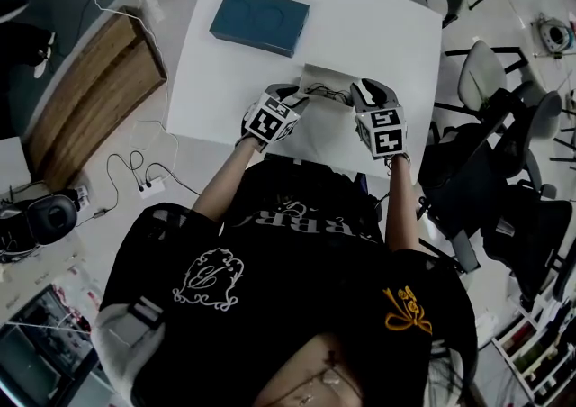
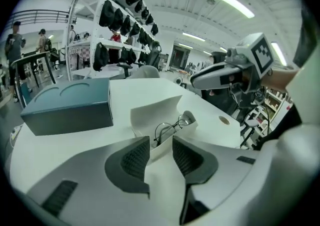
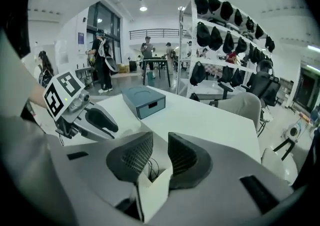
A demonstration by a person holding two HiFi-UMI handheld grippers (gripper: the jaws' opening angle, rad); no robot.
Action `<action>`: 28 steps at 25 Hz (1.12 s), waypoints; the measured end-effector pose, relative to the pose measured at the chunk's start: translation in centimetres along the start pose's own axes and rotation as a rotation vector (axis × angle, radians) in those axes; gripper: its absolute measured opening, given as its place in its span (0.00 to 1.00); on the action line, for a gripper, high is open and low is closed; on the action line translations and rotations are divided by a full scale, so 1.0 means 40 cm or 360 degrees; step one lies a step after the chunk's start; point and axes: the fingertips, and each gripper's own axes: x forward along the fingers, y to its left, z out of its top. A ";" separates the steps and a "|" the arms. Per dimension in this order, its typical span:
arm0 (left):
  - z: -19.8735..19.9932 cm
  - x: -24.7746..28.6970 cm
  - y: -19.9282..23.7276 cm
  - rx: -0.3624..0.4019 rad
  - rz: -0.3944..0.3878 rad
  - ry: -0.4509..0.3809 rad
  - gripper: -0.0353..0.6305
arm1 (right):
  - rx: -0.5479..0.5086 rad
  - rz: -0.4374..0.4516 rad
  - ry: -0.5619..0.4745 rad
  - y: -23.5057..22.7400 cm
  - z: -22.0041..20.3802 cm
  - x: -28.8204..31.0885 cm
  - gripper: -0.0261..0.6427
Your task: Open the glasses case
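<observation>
The white glasses case (image 1: 326,81) lies on the white table (image 1: 378,27) with its lid standing up; a pair of thin-rimmed glasses (image 2: 172,126) rests inside. My left gripper (image 1: 301,99) is at the case's left end, jaws apart, with the near end of the case (image 2: 165,120) showing in the gap and neither pad on it. My right gripper (image 1: 360,90) is at the right end, jaws apart too. In the right gripper view the case's end wall (image 3: 152,190) sits low between my fingertips (image 3: 160,157), and I see no pad pressing on it.
A teal box (image 1: 259,21) sits at the table's far left. Office chairs (image 1: 490,81) crowd the right side, a wooden bench (image 1: 90,90) and cables the left. Racks of helmets (image 2: 125,15) and several people stand in the background.
</observation>
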 end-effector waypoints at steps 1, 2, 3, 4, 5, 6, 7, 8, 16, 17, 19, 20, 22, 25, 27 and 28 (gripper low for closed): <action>0.012 -0.011 -0.007 -0.0017 0.0009 -0.0033 0.26 | 0.0039 0.0003 -0.0033 0.004 0.002 -0.017 0.20; 0.022 -0.022 -0.016 -0.0031 0.0018 -0.0065 0.26 | 0.0076 0.0009 -0.0062 0.007 0.001 -0.033 0.19; 0.032 -0.034 -0.026 -0.0046 0.0029 -0.0096 0.26 | 0.0111 0.0018 -0.0087 0.011 -0.001 -0.048 0.19; 0.040 -0.046 -0.035 -0.0062 0.0039 -0.0126 0.26 | 0.0146 0.0032 -0.0112 0.015 -0.002 -0.064 0.19; 0.046 -0.057 -0.045 -0.0080 0.0050 -0.0153 0.26 | 0.0179 0.0050 -0.0141 0.021 0.000 -0.081 0.19; 0.052 -0.069 -0.056 -0.0098 0.0062 -0.0176 0.26 | 0.0207 0.0069 -0.0171 0.027 0.003 -0.099 0.19; 0.055 -0.081 -0.067 -0.0113 0.0073 -0.0196 0.26 | 0.0230 0.0086 -0.0197 0.033 0.006 -0.119 0.19; 0.057 -0.094 -0.080 -0.0127 0.0082 -0.0214 0.26 | 0.0249 0.0102 -0.0221 0.039 0.010 -0.139 0.19; 0.074 -0.201 -0.183 -0.0198 0.0155 -0.0379 0.26 | 0.0310 0.0257 -0.0375 0.089 0.010 -0.257 0.19; 0.077 -0.215 -0.192 -0.0205 0.0178 -0.0400 0.26 | 0.0314 0.0276 -0.0393 0.092 0.008 -0.265 0.19; 0.081 -0.243 -0.204 -0.0233 0.0229 -0.0447 0.26 | 0.0317 0.0309 -0.0425 0.098 0.005 -0.277 0.19; 0.083 -0.257 -0.208 -0.0250 0.0256 -0.0471 0.26 | 0.0317 0.0326 -0.0434 0.104 0.003 -0.281 0.19; 0.090 -0.284 -0.214 -0.0273 0.0297 -0.0516 0.26 | 0.0322 0.0355 -0.0445 0.116 0.003 -0.289 0.19; 0.103 -0.317 -0.229 -0.0274 0.0304 -0.0571 0.26 | 0.0331 0.0386 -0.0474 0.134 0.013 -0.302 0.18; 0.108 -0.335 -0.237 -0.0257 0.0306 -0.0592 0.25 | 0.0332 0.0403 -0.0515 0.147 0.024 -0.308 0.16; 0.107 -0.343 -0.238 -0.0246 0.0314 -0.0594 0.23 | 0.0332 0.0413 -0.0527 0.154 0.027 -0.310 0.16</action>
